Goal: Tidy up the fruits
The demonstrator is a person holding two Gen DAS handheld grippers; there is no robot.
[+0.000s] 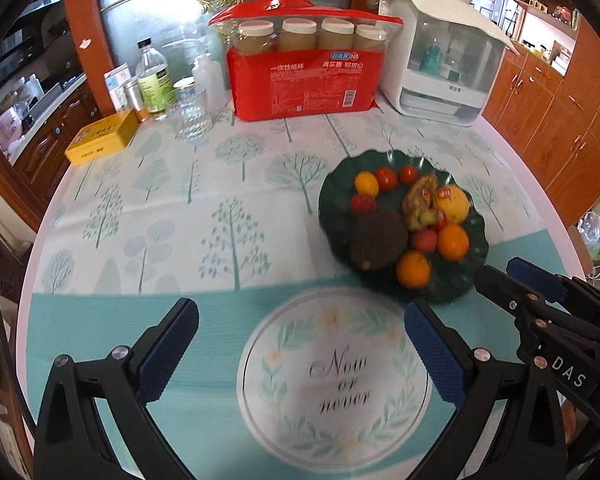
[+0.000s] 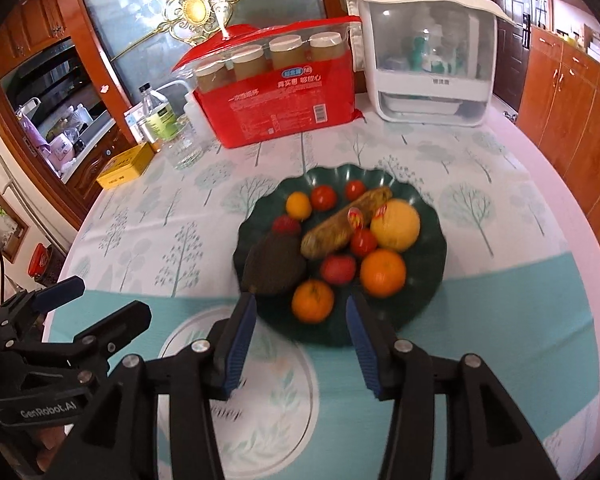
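Observation:
A dark green scalloped plate (image 2: 420, 312) (image 1: 456, 284) holds the fruit: oranges (image 2: 313, 300) (image 2: 382, 272), a large yellow citrus (image 2: 396, 224), small tomatoes (image 2: 323, 197), a strawberry (image 2: 285, 225), a brown spotted banana (image 2: 340, 226) and a dark brown textured fruit (image 2: 274, 266). My right gripper (image 2: 302, 316) is open and empty, its pads on either side of the near orange at the plate's front edge. My left gripper (image 1: 302, 324) is open and empty over the tablecloth, left of and nearer than the plate. The right gripper also shows in the left wrist view (image 1: 500, 274).
At the table's back stand a red pack of paper cups (image 2: 284, 116), a white appliance (image 2: 428, 60), bottles (image 2: 156, 120), a glass (image 2: 184, 148) and a yellow tin (image 2: 126, 166). Wooden cabinets line the right side. The round table's edge curves left and right.

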